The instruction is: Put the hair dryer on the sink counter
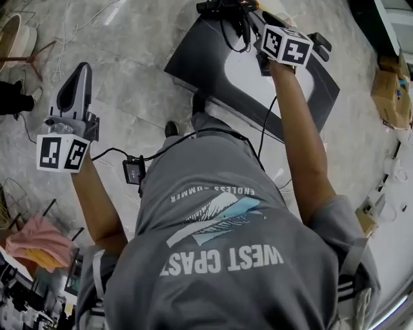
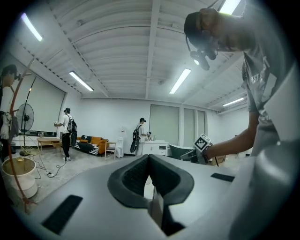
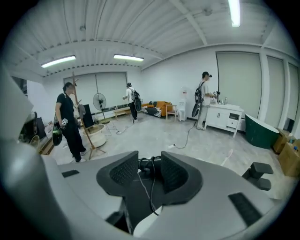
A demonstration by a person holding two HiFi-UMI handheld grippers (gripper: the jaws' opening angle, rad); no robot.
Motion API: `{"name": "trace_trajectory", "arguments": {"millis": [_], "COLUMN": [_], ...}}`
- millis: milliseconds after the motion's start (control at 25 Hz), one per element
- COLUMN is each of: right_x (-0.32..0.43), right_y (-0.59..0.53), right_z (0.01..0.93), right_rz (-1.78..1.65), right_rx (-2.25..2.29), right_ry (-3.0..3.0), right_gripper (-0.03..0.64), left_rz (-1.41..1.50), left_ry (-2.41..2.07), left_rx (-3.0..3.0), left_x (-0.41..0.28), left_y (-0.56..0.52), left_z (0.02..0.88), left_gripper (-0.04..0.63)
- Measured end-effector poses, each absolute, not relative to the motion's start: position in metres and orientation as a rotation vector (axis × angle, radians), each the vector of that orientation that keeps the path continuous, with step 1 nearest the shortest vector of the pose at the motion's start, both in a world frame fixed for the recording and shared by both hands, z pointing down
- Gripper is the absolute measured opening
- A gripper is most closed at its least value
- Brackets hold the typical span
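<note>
Right hand-held gripper [image 3: 150, 162] is out over the far corner of the dark grey desk [image 1: 193, 64] with its white sunken basin [image 1: 245, 74]. Its jaws are part-way apart, pads closed on the black plastic hair dryer [image 3: 143, 164], whose thin black cord [image 3: 152, 192] trails down between them. Left hand-held gripper [image 2: 149, 158] is held well off to the side, jaws together, nothing in them.

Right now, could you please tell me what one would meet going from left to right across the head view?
left tool → small black device hanging on a cable → shoe → hair dryer → right tool → cardboard box
</note>
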State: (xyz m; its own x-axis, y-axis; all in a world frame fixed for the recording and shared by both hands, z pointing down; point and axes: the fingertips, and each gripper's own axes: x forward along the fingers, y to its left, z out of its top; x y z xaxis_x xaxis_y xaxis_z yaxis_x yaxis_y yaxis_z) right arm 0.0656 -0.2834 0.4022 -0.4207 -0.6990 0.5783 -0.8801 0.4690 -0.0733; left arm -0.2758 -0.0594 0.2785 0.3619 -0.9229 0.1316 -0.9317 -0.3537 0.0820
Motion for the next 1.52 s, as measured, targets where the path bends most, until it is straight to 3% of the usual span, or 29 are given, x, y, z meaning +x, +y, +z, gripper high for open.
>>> {"name": "trace_trajectory", "arguments": {"millis": [200,520,600,1240,1520], "right_x": [0.064,0.076,0.080,0.113,0.086], "right_y": [-0.248,-0.176,-0.154,-0.077,-0.089], "right_z": [0.331,0.226,0.202,0.161,0.189], "right_rz": [0.464,0.308,0.263,0.208,0.231], "right_rx": [1.340,1.394,1.398,1.443,1.442], "right_ry": [-2.431,-2.598,-2.623,-2.650,-2.634], "right_gripper": [0.107,0.073,0.029,0.028,0.028], "left_rz": [0.085,0.075,0.072,0.034,0.036], "left_ry": [-1.643,-1.572,-1.557,-1.483,-1.472], "left_rx": [2.537,2.619,2.634,2.660,2.656], "left_x": [-0.271,-0.263,-0.260,-0.231,-0.256], "left_y": [-0.052,-0.040,-0.037,-0.013,-0.026], "left_z": [0.266,0.251,0.247,0.243,0.267], "left_gripper": [0.015,0.015,0.015,0.015,0.015]}}
